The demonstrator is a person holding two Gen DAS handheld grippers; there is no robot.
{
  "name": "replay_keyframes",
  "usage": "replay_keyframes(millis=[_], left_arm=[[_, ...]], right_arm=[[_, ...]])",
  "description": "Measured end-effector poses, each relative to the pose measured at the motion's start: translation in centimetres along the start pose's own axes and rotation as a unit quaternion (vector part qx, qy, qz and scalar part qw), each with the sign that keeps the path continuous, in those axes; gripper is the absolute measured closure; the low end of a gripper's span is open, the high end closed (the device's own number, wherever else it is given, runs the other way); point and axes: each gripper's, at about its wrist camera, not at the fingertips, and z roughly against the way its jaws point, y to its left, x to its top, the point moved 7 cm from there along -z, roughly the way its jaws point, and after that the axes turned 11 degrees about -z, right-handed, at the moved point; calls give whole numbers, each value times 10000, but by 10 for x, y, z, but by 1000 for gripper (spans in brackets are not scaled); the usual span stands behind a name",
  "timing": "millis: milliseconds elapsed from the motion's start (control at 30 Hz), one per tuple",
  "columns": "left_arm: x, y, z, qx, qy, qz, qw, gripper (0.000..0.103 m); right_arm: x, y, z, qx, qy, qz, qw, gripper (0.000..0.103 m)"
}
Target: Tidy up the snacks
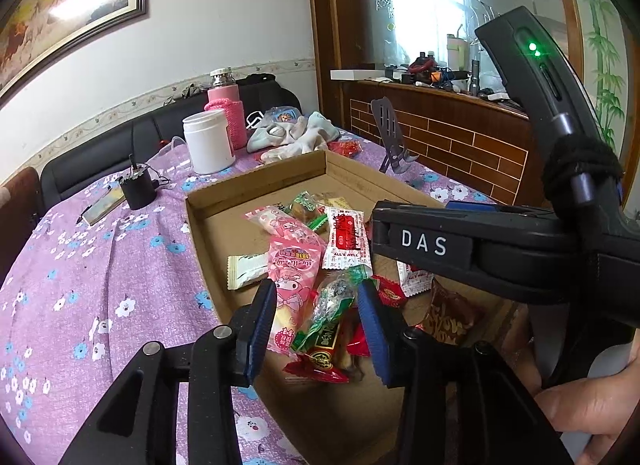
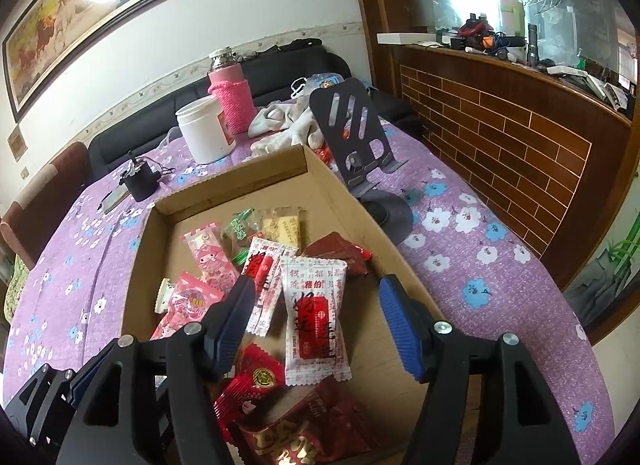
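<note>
right wrist view: white-and-red snack packet [image 2: 314,315] in cardboard box [image 2: 236,181] on desk, long axis running near-to-far, lying between the parted, empty pads of right hand-held gripper [image 2: 318,315]; left hand-held gripper [image 1: 316,323] narrower, over green packet [image 1: 326,315].

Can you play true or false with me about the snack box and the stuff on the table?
1. The snacks lie in a cardboard box. True.
2. The white tub is inside the box. False: it stands on the purple cloth behind the box.
3. The right gripper squeezes the white-and-red packet. False: its jaws stand apart, with the packet lying between them untouched.
4. The bottle wears a pink knitted cover. True.
5. The black stand lies flat in the box. False: it stands upright on the cloth beside the box.
</note>
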Motion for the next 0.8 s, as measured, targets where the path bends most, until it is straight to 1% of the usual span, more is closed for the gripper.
replay_keyframes(millis=[67, 233, 333, 467, 667, 800], left_arm=[[0, 1, 0, 20, -20, -8, 10000, 54], [0, 4, 2, 62, -58, 22, 10000, 47], [0, 6, 3, 92, -70, 49, 9999, 39], [1, 8, 3, 124, -94, 89, 9998, 38], [2, 15, 5, 228, -121, 210, 9994, 20], [4, 25, 7, 395, -120, 344, 9986, 11]], right_arm=[[0, -1, 0, -4, -6, -6, 10000, 38], [2, -1, 2, -44, -52, 1, 10000, 36], [2, -2, 3, -78, -91, -9, 9999, 31], [4, -4, 3, -123, -129, -40, 9998, 24], [6, -7, 3, -209, -167, -62, 9996, 17], [8, -9, 7, -291, -279, -66, 9992, 15]])
